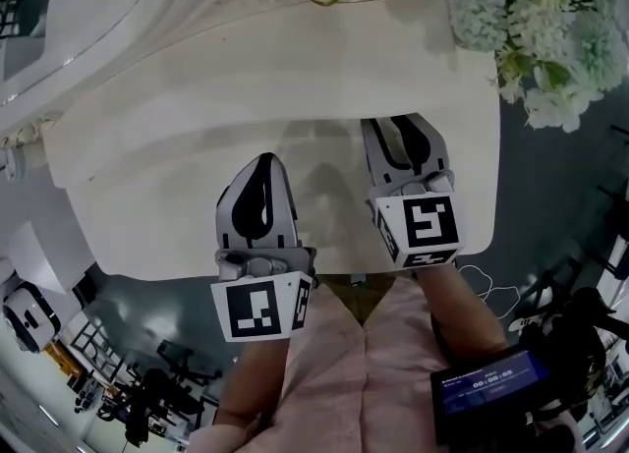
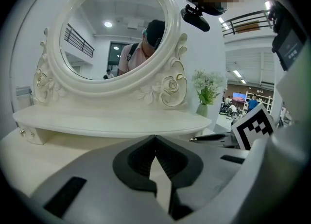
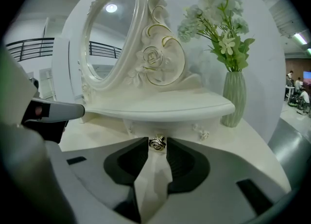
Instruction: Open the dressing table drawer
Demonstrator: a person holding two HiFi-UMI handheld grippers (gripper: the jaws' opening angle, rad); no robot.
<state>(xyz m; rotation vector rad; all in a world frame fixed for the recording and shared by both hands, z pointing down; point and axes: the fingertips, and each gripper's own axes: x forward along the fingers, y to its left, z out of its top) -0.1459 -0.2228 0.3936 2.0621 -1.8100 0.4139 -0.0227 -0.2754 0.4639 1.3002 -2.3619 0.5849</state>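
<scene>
Poised side by side over the cream bench (image 1: pixel 187 137) of a dressing table, below its oval mirror (image 2: pixel 114 28) and near a vase of white flowers (image 3: pixel 234 99): left gripper (image 1: pixel 261 164) with fingers pressed together on nothing, right gripper (image 1: pixel 396 132) with fingers spread. Tucked under the mirror's shelf: the small drawer (image 3: pixel 165 127), its rose-shaped knob (image 3: pixel 157 143) in the gap at the right fingertips.
</scene>
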